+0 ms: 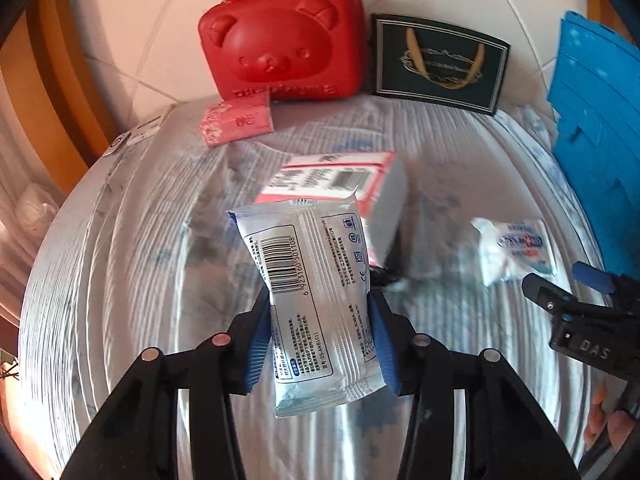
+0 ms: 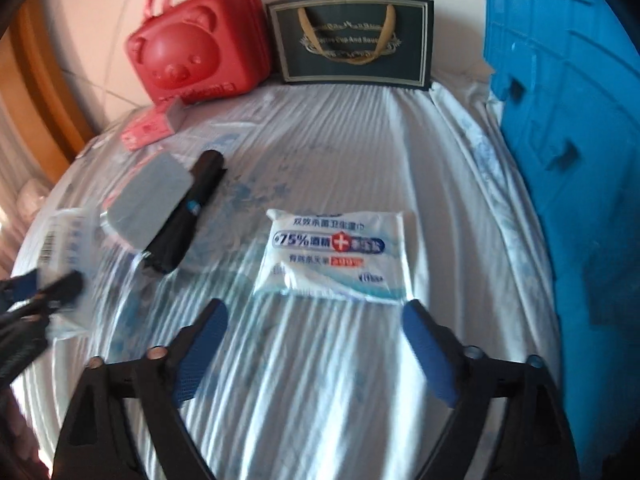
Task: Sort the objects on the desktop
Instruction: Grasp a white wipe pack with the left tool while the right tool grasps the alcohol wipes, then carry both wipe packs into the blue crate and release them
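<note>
The left gripper [image 1: 320, 332] has its blue fingers [image 1: 258, 344] clamped on a silvery wipes packet [image 1: 316, 300], barcode side up, lifted above the cloth-covered counter [image 1: 140, 240]. The right gripper [image 2: 316, 344] hangs with its fingers [image 2: 428, 356] wide apart, nothing between them, just short of a white wipes pack [image 2: 336, 256] lying flat mid-counter. Left of that pack lie a black folded item [image 2: 188, 216] and a grey-sided box [image 2: 148, 204]. At the far edge stand a red bear case [image 2: 196, 52] and a dark gift bag [image 2: 352, 40]; a blue crate [image 2: 568, 120] is at right.

Bear case [image 2: 196, 52] left of gift bag [image 2: 352, 40].
</note>
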